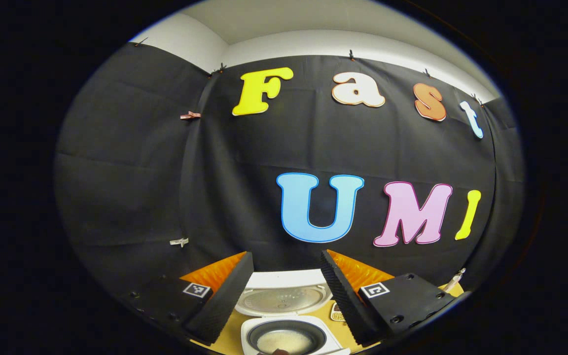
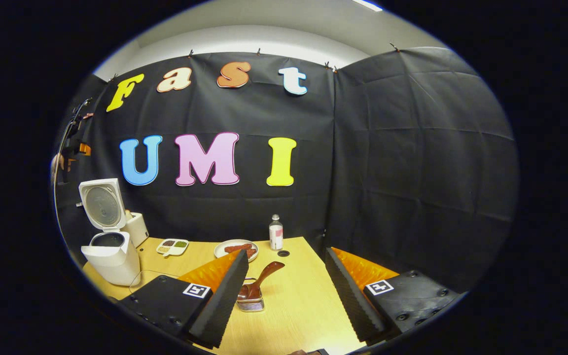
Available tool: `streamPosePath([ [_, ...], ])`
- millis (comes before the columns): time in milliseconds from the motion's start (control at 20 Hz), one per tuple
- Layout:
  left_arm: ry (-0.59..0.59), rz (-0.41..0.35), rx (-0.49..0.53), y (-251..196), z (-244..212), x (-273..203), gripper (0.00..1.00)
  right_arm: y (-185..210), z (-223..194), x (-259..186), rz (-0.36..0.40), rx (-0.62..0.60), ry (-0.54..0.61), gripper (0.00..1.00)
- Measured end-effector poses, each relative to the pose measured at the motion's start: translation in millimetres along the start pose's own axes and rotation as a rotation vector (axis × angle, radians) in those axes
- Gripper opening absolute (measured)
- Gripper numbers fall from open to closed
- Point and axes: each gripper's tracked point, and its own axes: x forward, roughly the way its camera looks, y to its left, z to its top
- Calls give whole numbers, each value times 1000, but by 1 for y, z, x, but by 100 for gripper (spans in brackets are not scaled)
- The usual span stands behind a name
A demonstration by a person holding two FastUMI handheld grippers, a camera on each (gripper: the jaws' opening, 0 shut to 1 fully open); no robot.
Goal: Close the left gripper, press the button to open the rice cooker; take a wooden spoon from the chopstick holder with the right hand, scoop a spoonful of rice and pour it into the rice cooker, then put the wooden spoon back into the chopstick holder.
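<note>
At the table's [image 2: 294, 305] left edge stands the cooker [image 2: 109, 256], lid up, with a white box just behind it. Right of it lie a small tray [image 2: 172, 246], a plate [image 2: 234, 249] and a bottle [image 2: 275, 232] along the back edge. Mid-table, the spoon [image 2: 263, 276] leans in the holder [image 2: 250, 298], bare wood around it. The right gripper [image 2: 286, 296] gapes wide and empty. Above the cooker's pot [image 1: 286, 337], the left gripper [image 1: 286, 296] is wide too.

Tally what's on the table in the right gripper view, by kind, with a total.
Rice cooker, lid up: 1
White box behind it: 1
Divided dish: 1
Plate: 1
Bottle: 1
Wooden spoon: 1
Chopstick holder: 1
Total: 7
</note>
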Motion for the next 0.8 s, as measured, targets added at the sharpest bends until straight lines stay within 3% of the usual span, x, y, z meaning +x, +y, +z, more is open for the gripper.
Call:
streamPosePath([
  [400,178,-26,61,8,-69,108,95,14,-2,-31,-62,4,19,98],
  [700,304,10,11,18,-106,115,94,29,-14,-33,-32,36,45,98],
  [800,320,9,-5,14,-109,110,98,35,-20,-30,-10,43,61,98],
])
